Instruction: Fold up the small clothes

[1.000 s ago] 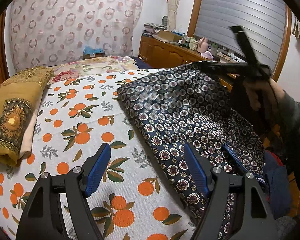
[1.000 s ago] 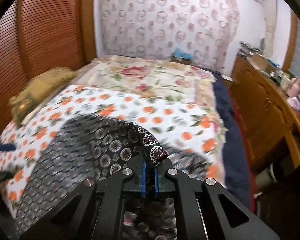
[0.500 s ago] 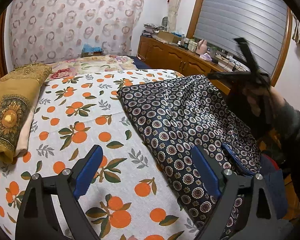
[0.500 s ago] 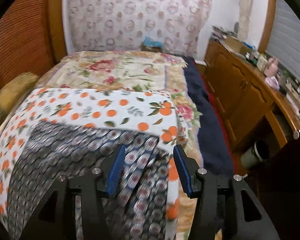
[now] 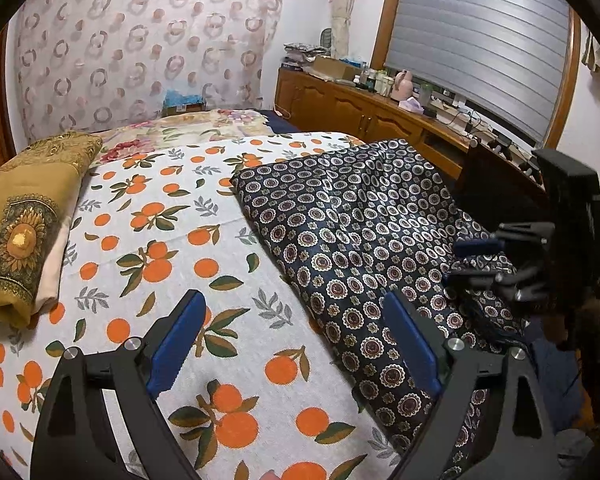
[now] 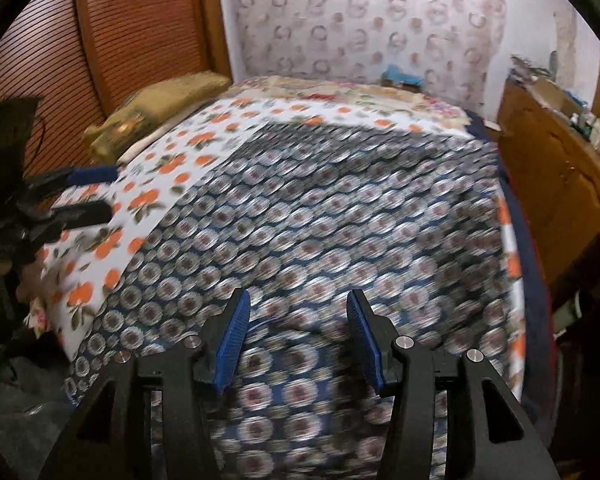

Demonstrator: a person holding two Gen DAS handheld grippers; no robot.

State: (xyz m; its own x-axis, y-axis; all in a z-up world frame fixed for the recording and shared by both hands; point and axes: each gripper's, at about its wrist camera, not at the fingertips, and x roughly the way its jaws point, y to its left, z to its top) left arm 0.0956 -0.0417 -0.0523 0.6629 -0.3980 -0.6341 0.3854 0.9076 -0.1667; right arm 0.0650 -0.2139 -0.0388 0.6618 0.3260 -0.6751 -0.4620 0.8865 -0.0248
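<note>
Your right gripper [image 6: 298, 338] has let go — 1 second ago it was pinched on a corner of the cloth [image 5: 364, 232], half a second ago its jaws had already parted, and now they stand wide with nothing between them, hanging low over the near edge of the fabric. The right view is blurred, so you are likely on the move.

The cloth now lies spread on the right side of the bed [image 5: 188, 240], its near part drooping over the bed's edge. It looks flatter than it did a second ago, with a few soft ripples near the far corner.

Your left gripper [image 5: 296, 344] stays wide and empty, low over the orange-print sheet just left of the cloth.

So the laying-out looks done — the first fold should come next, and both grippers are free for fresh corners.
</note>
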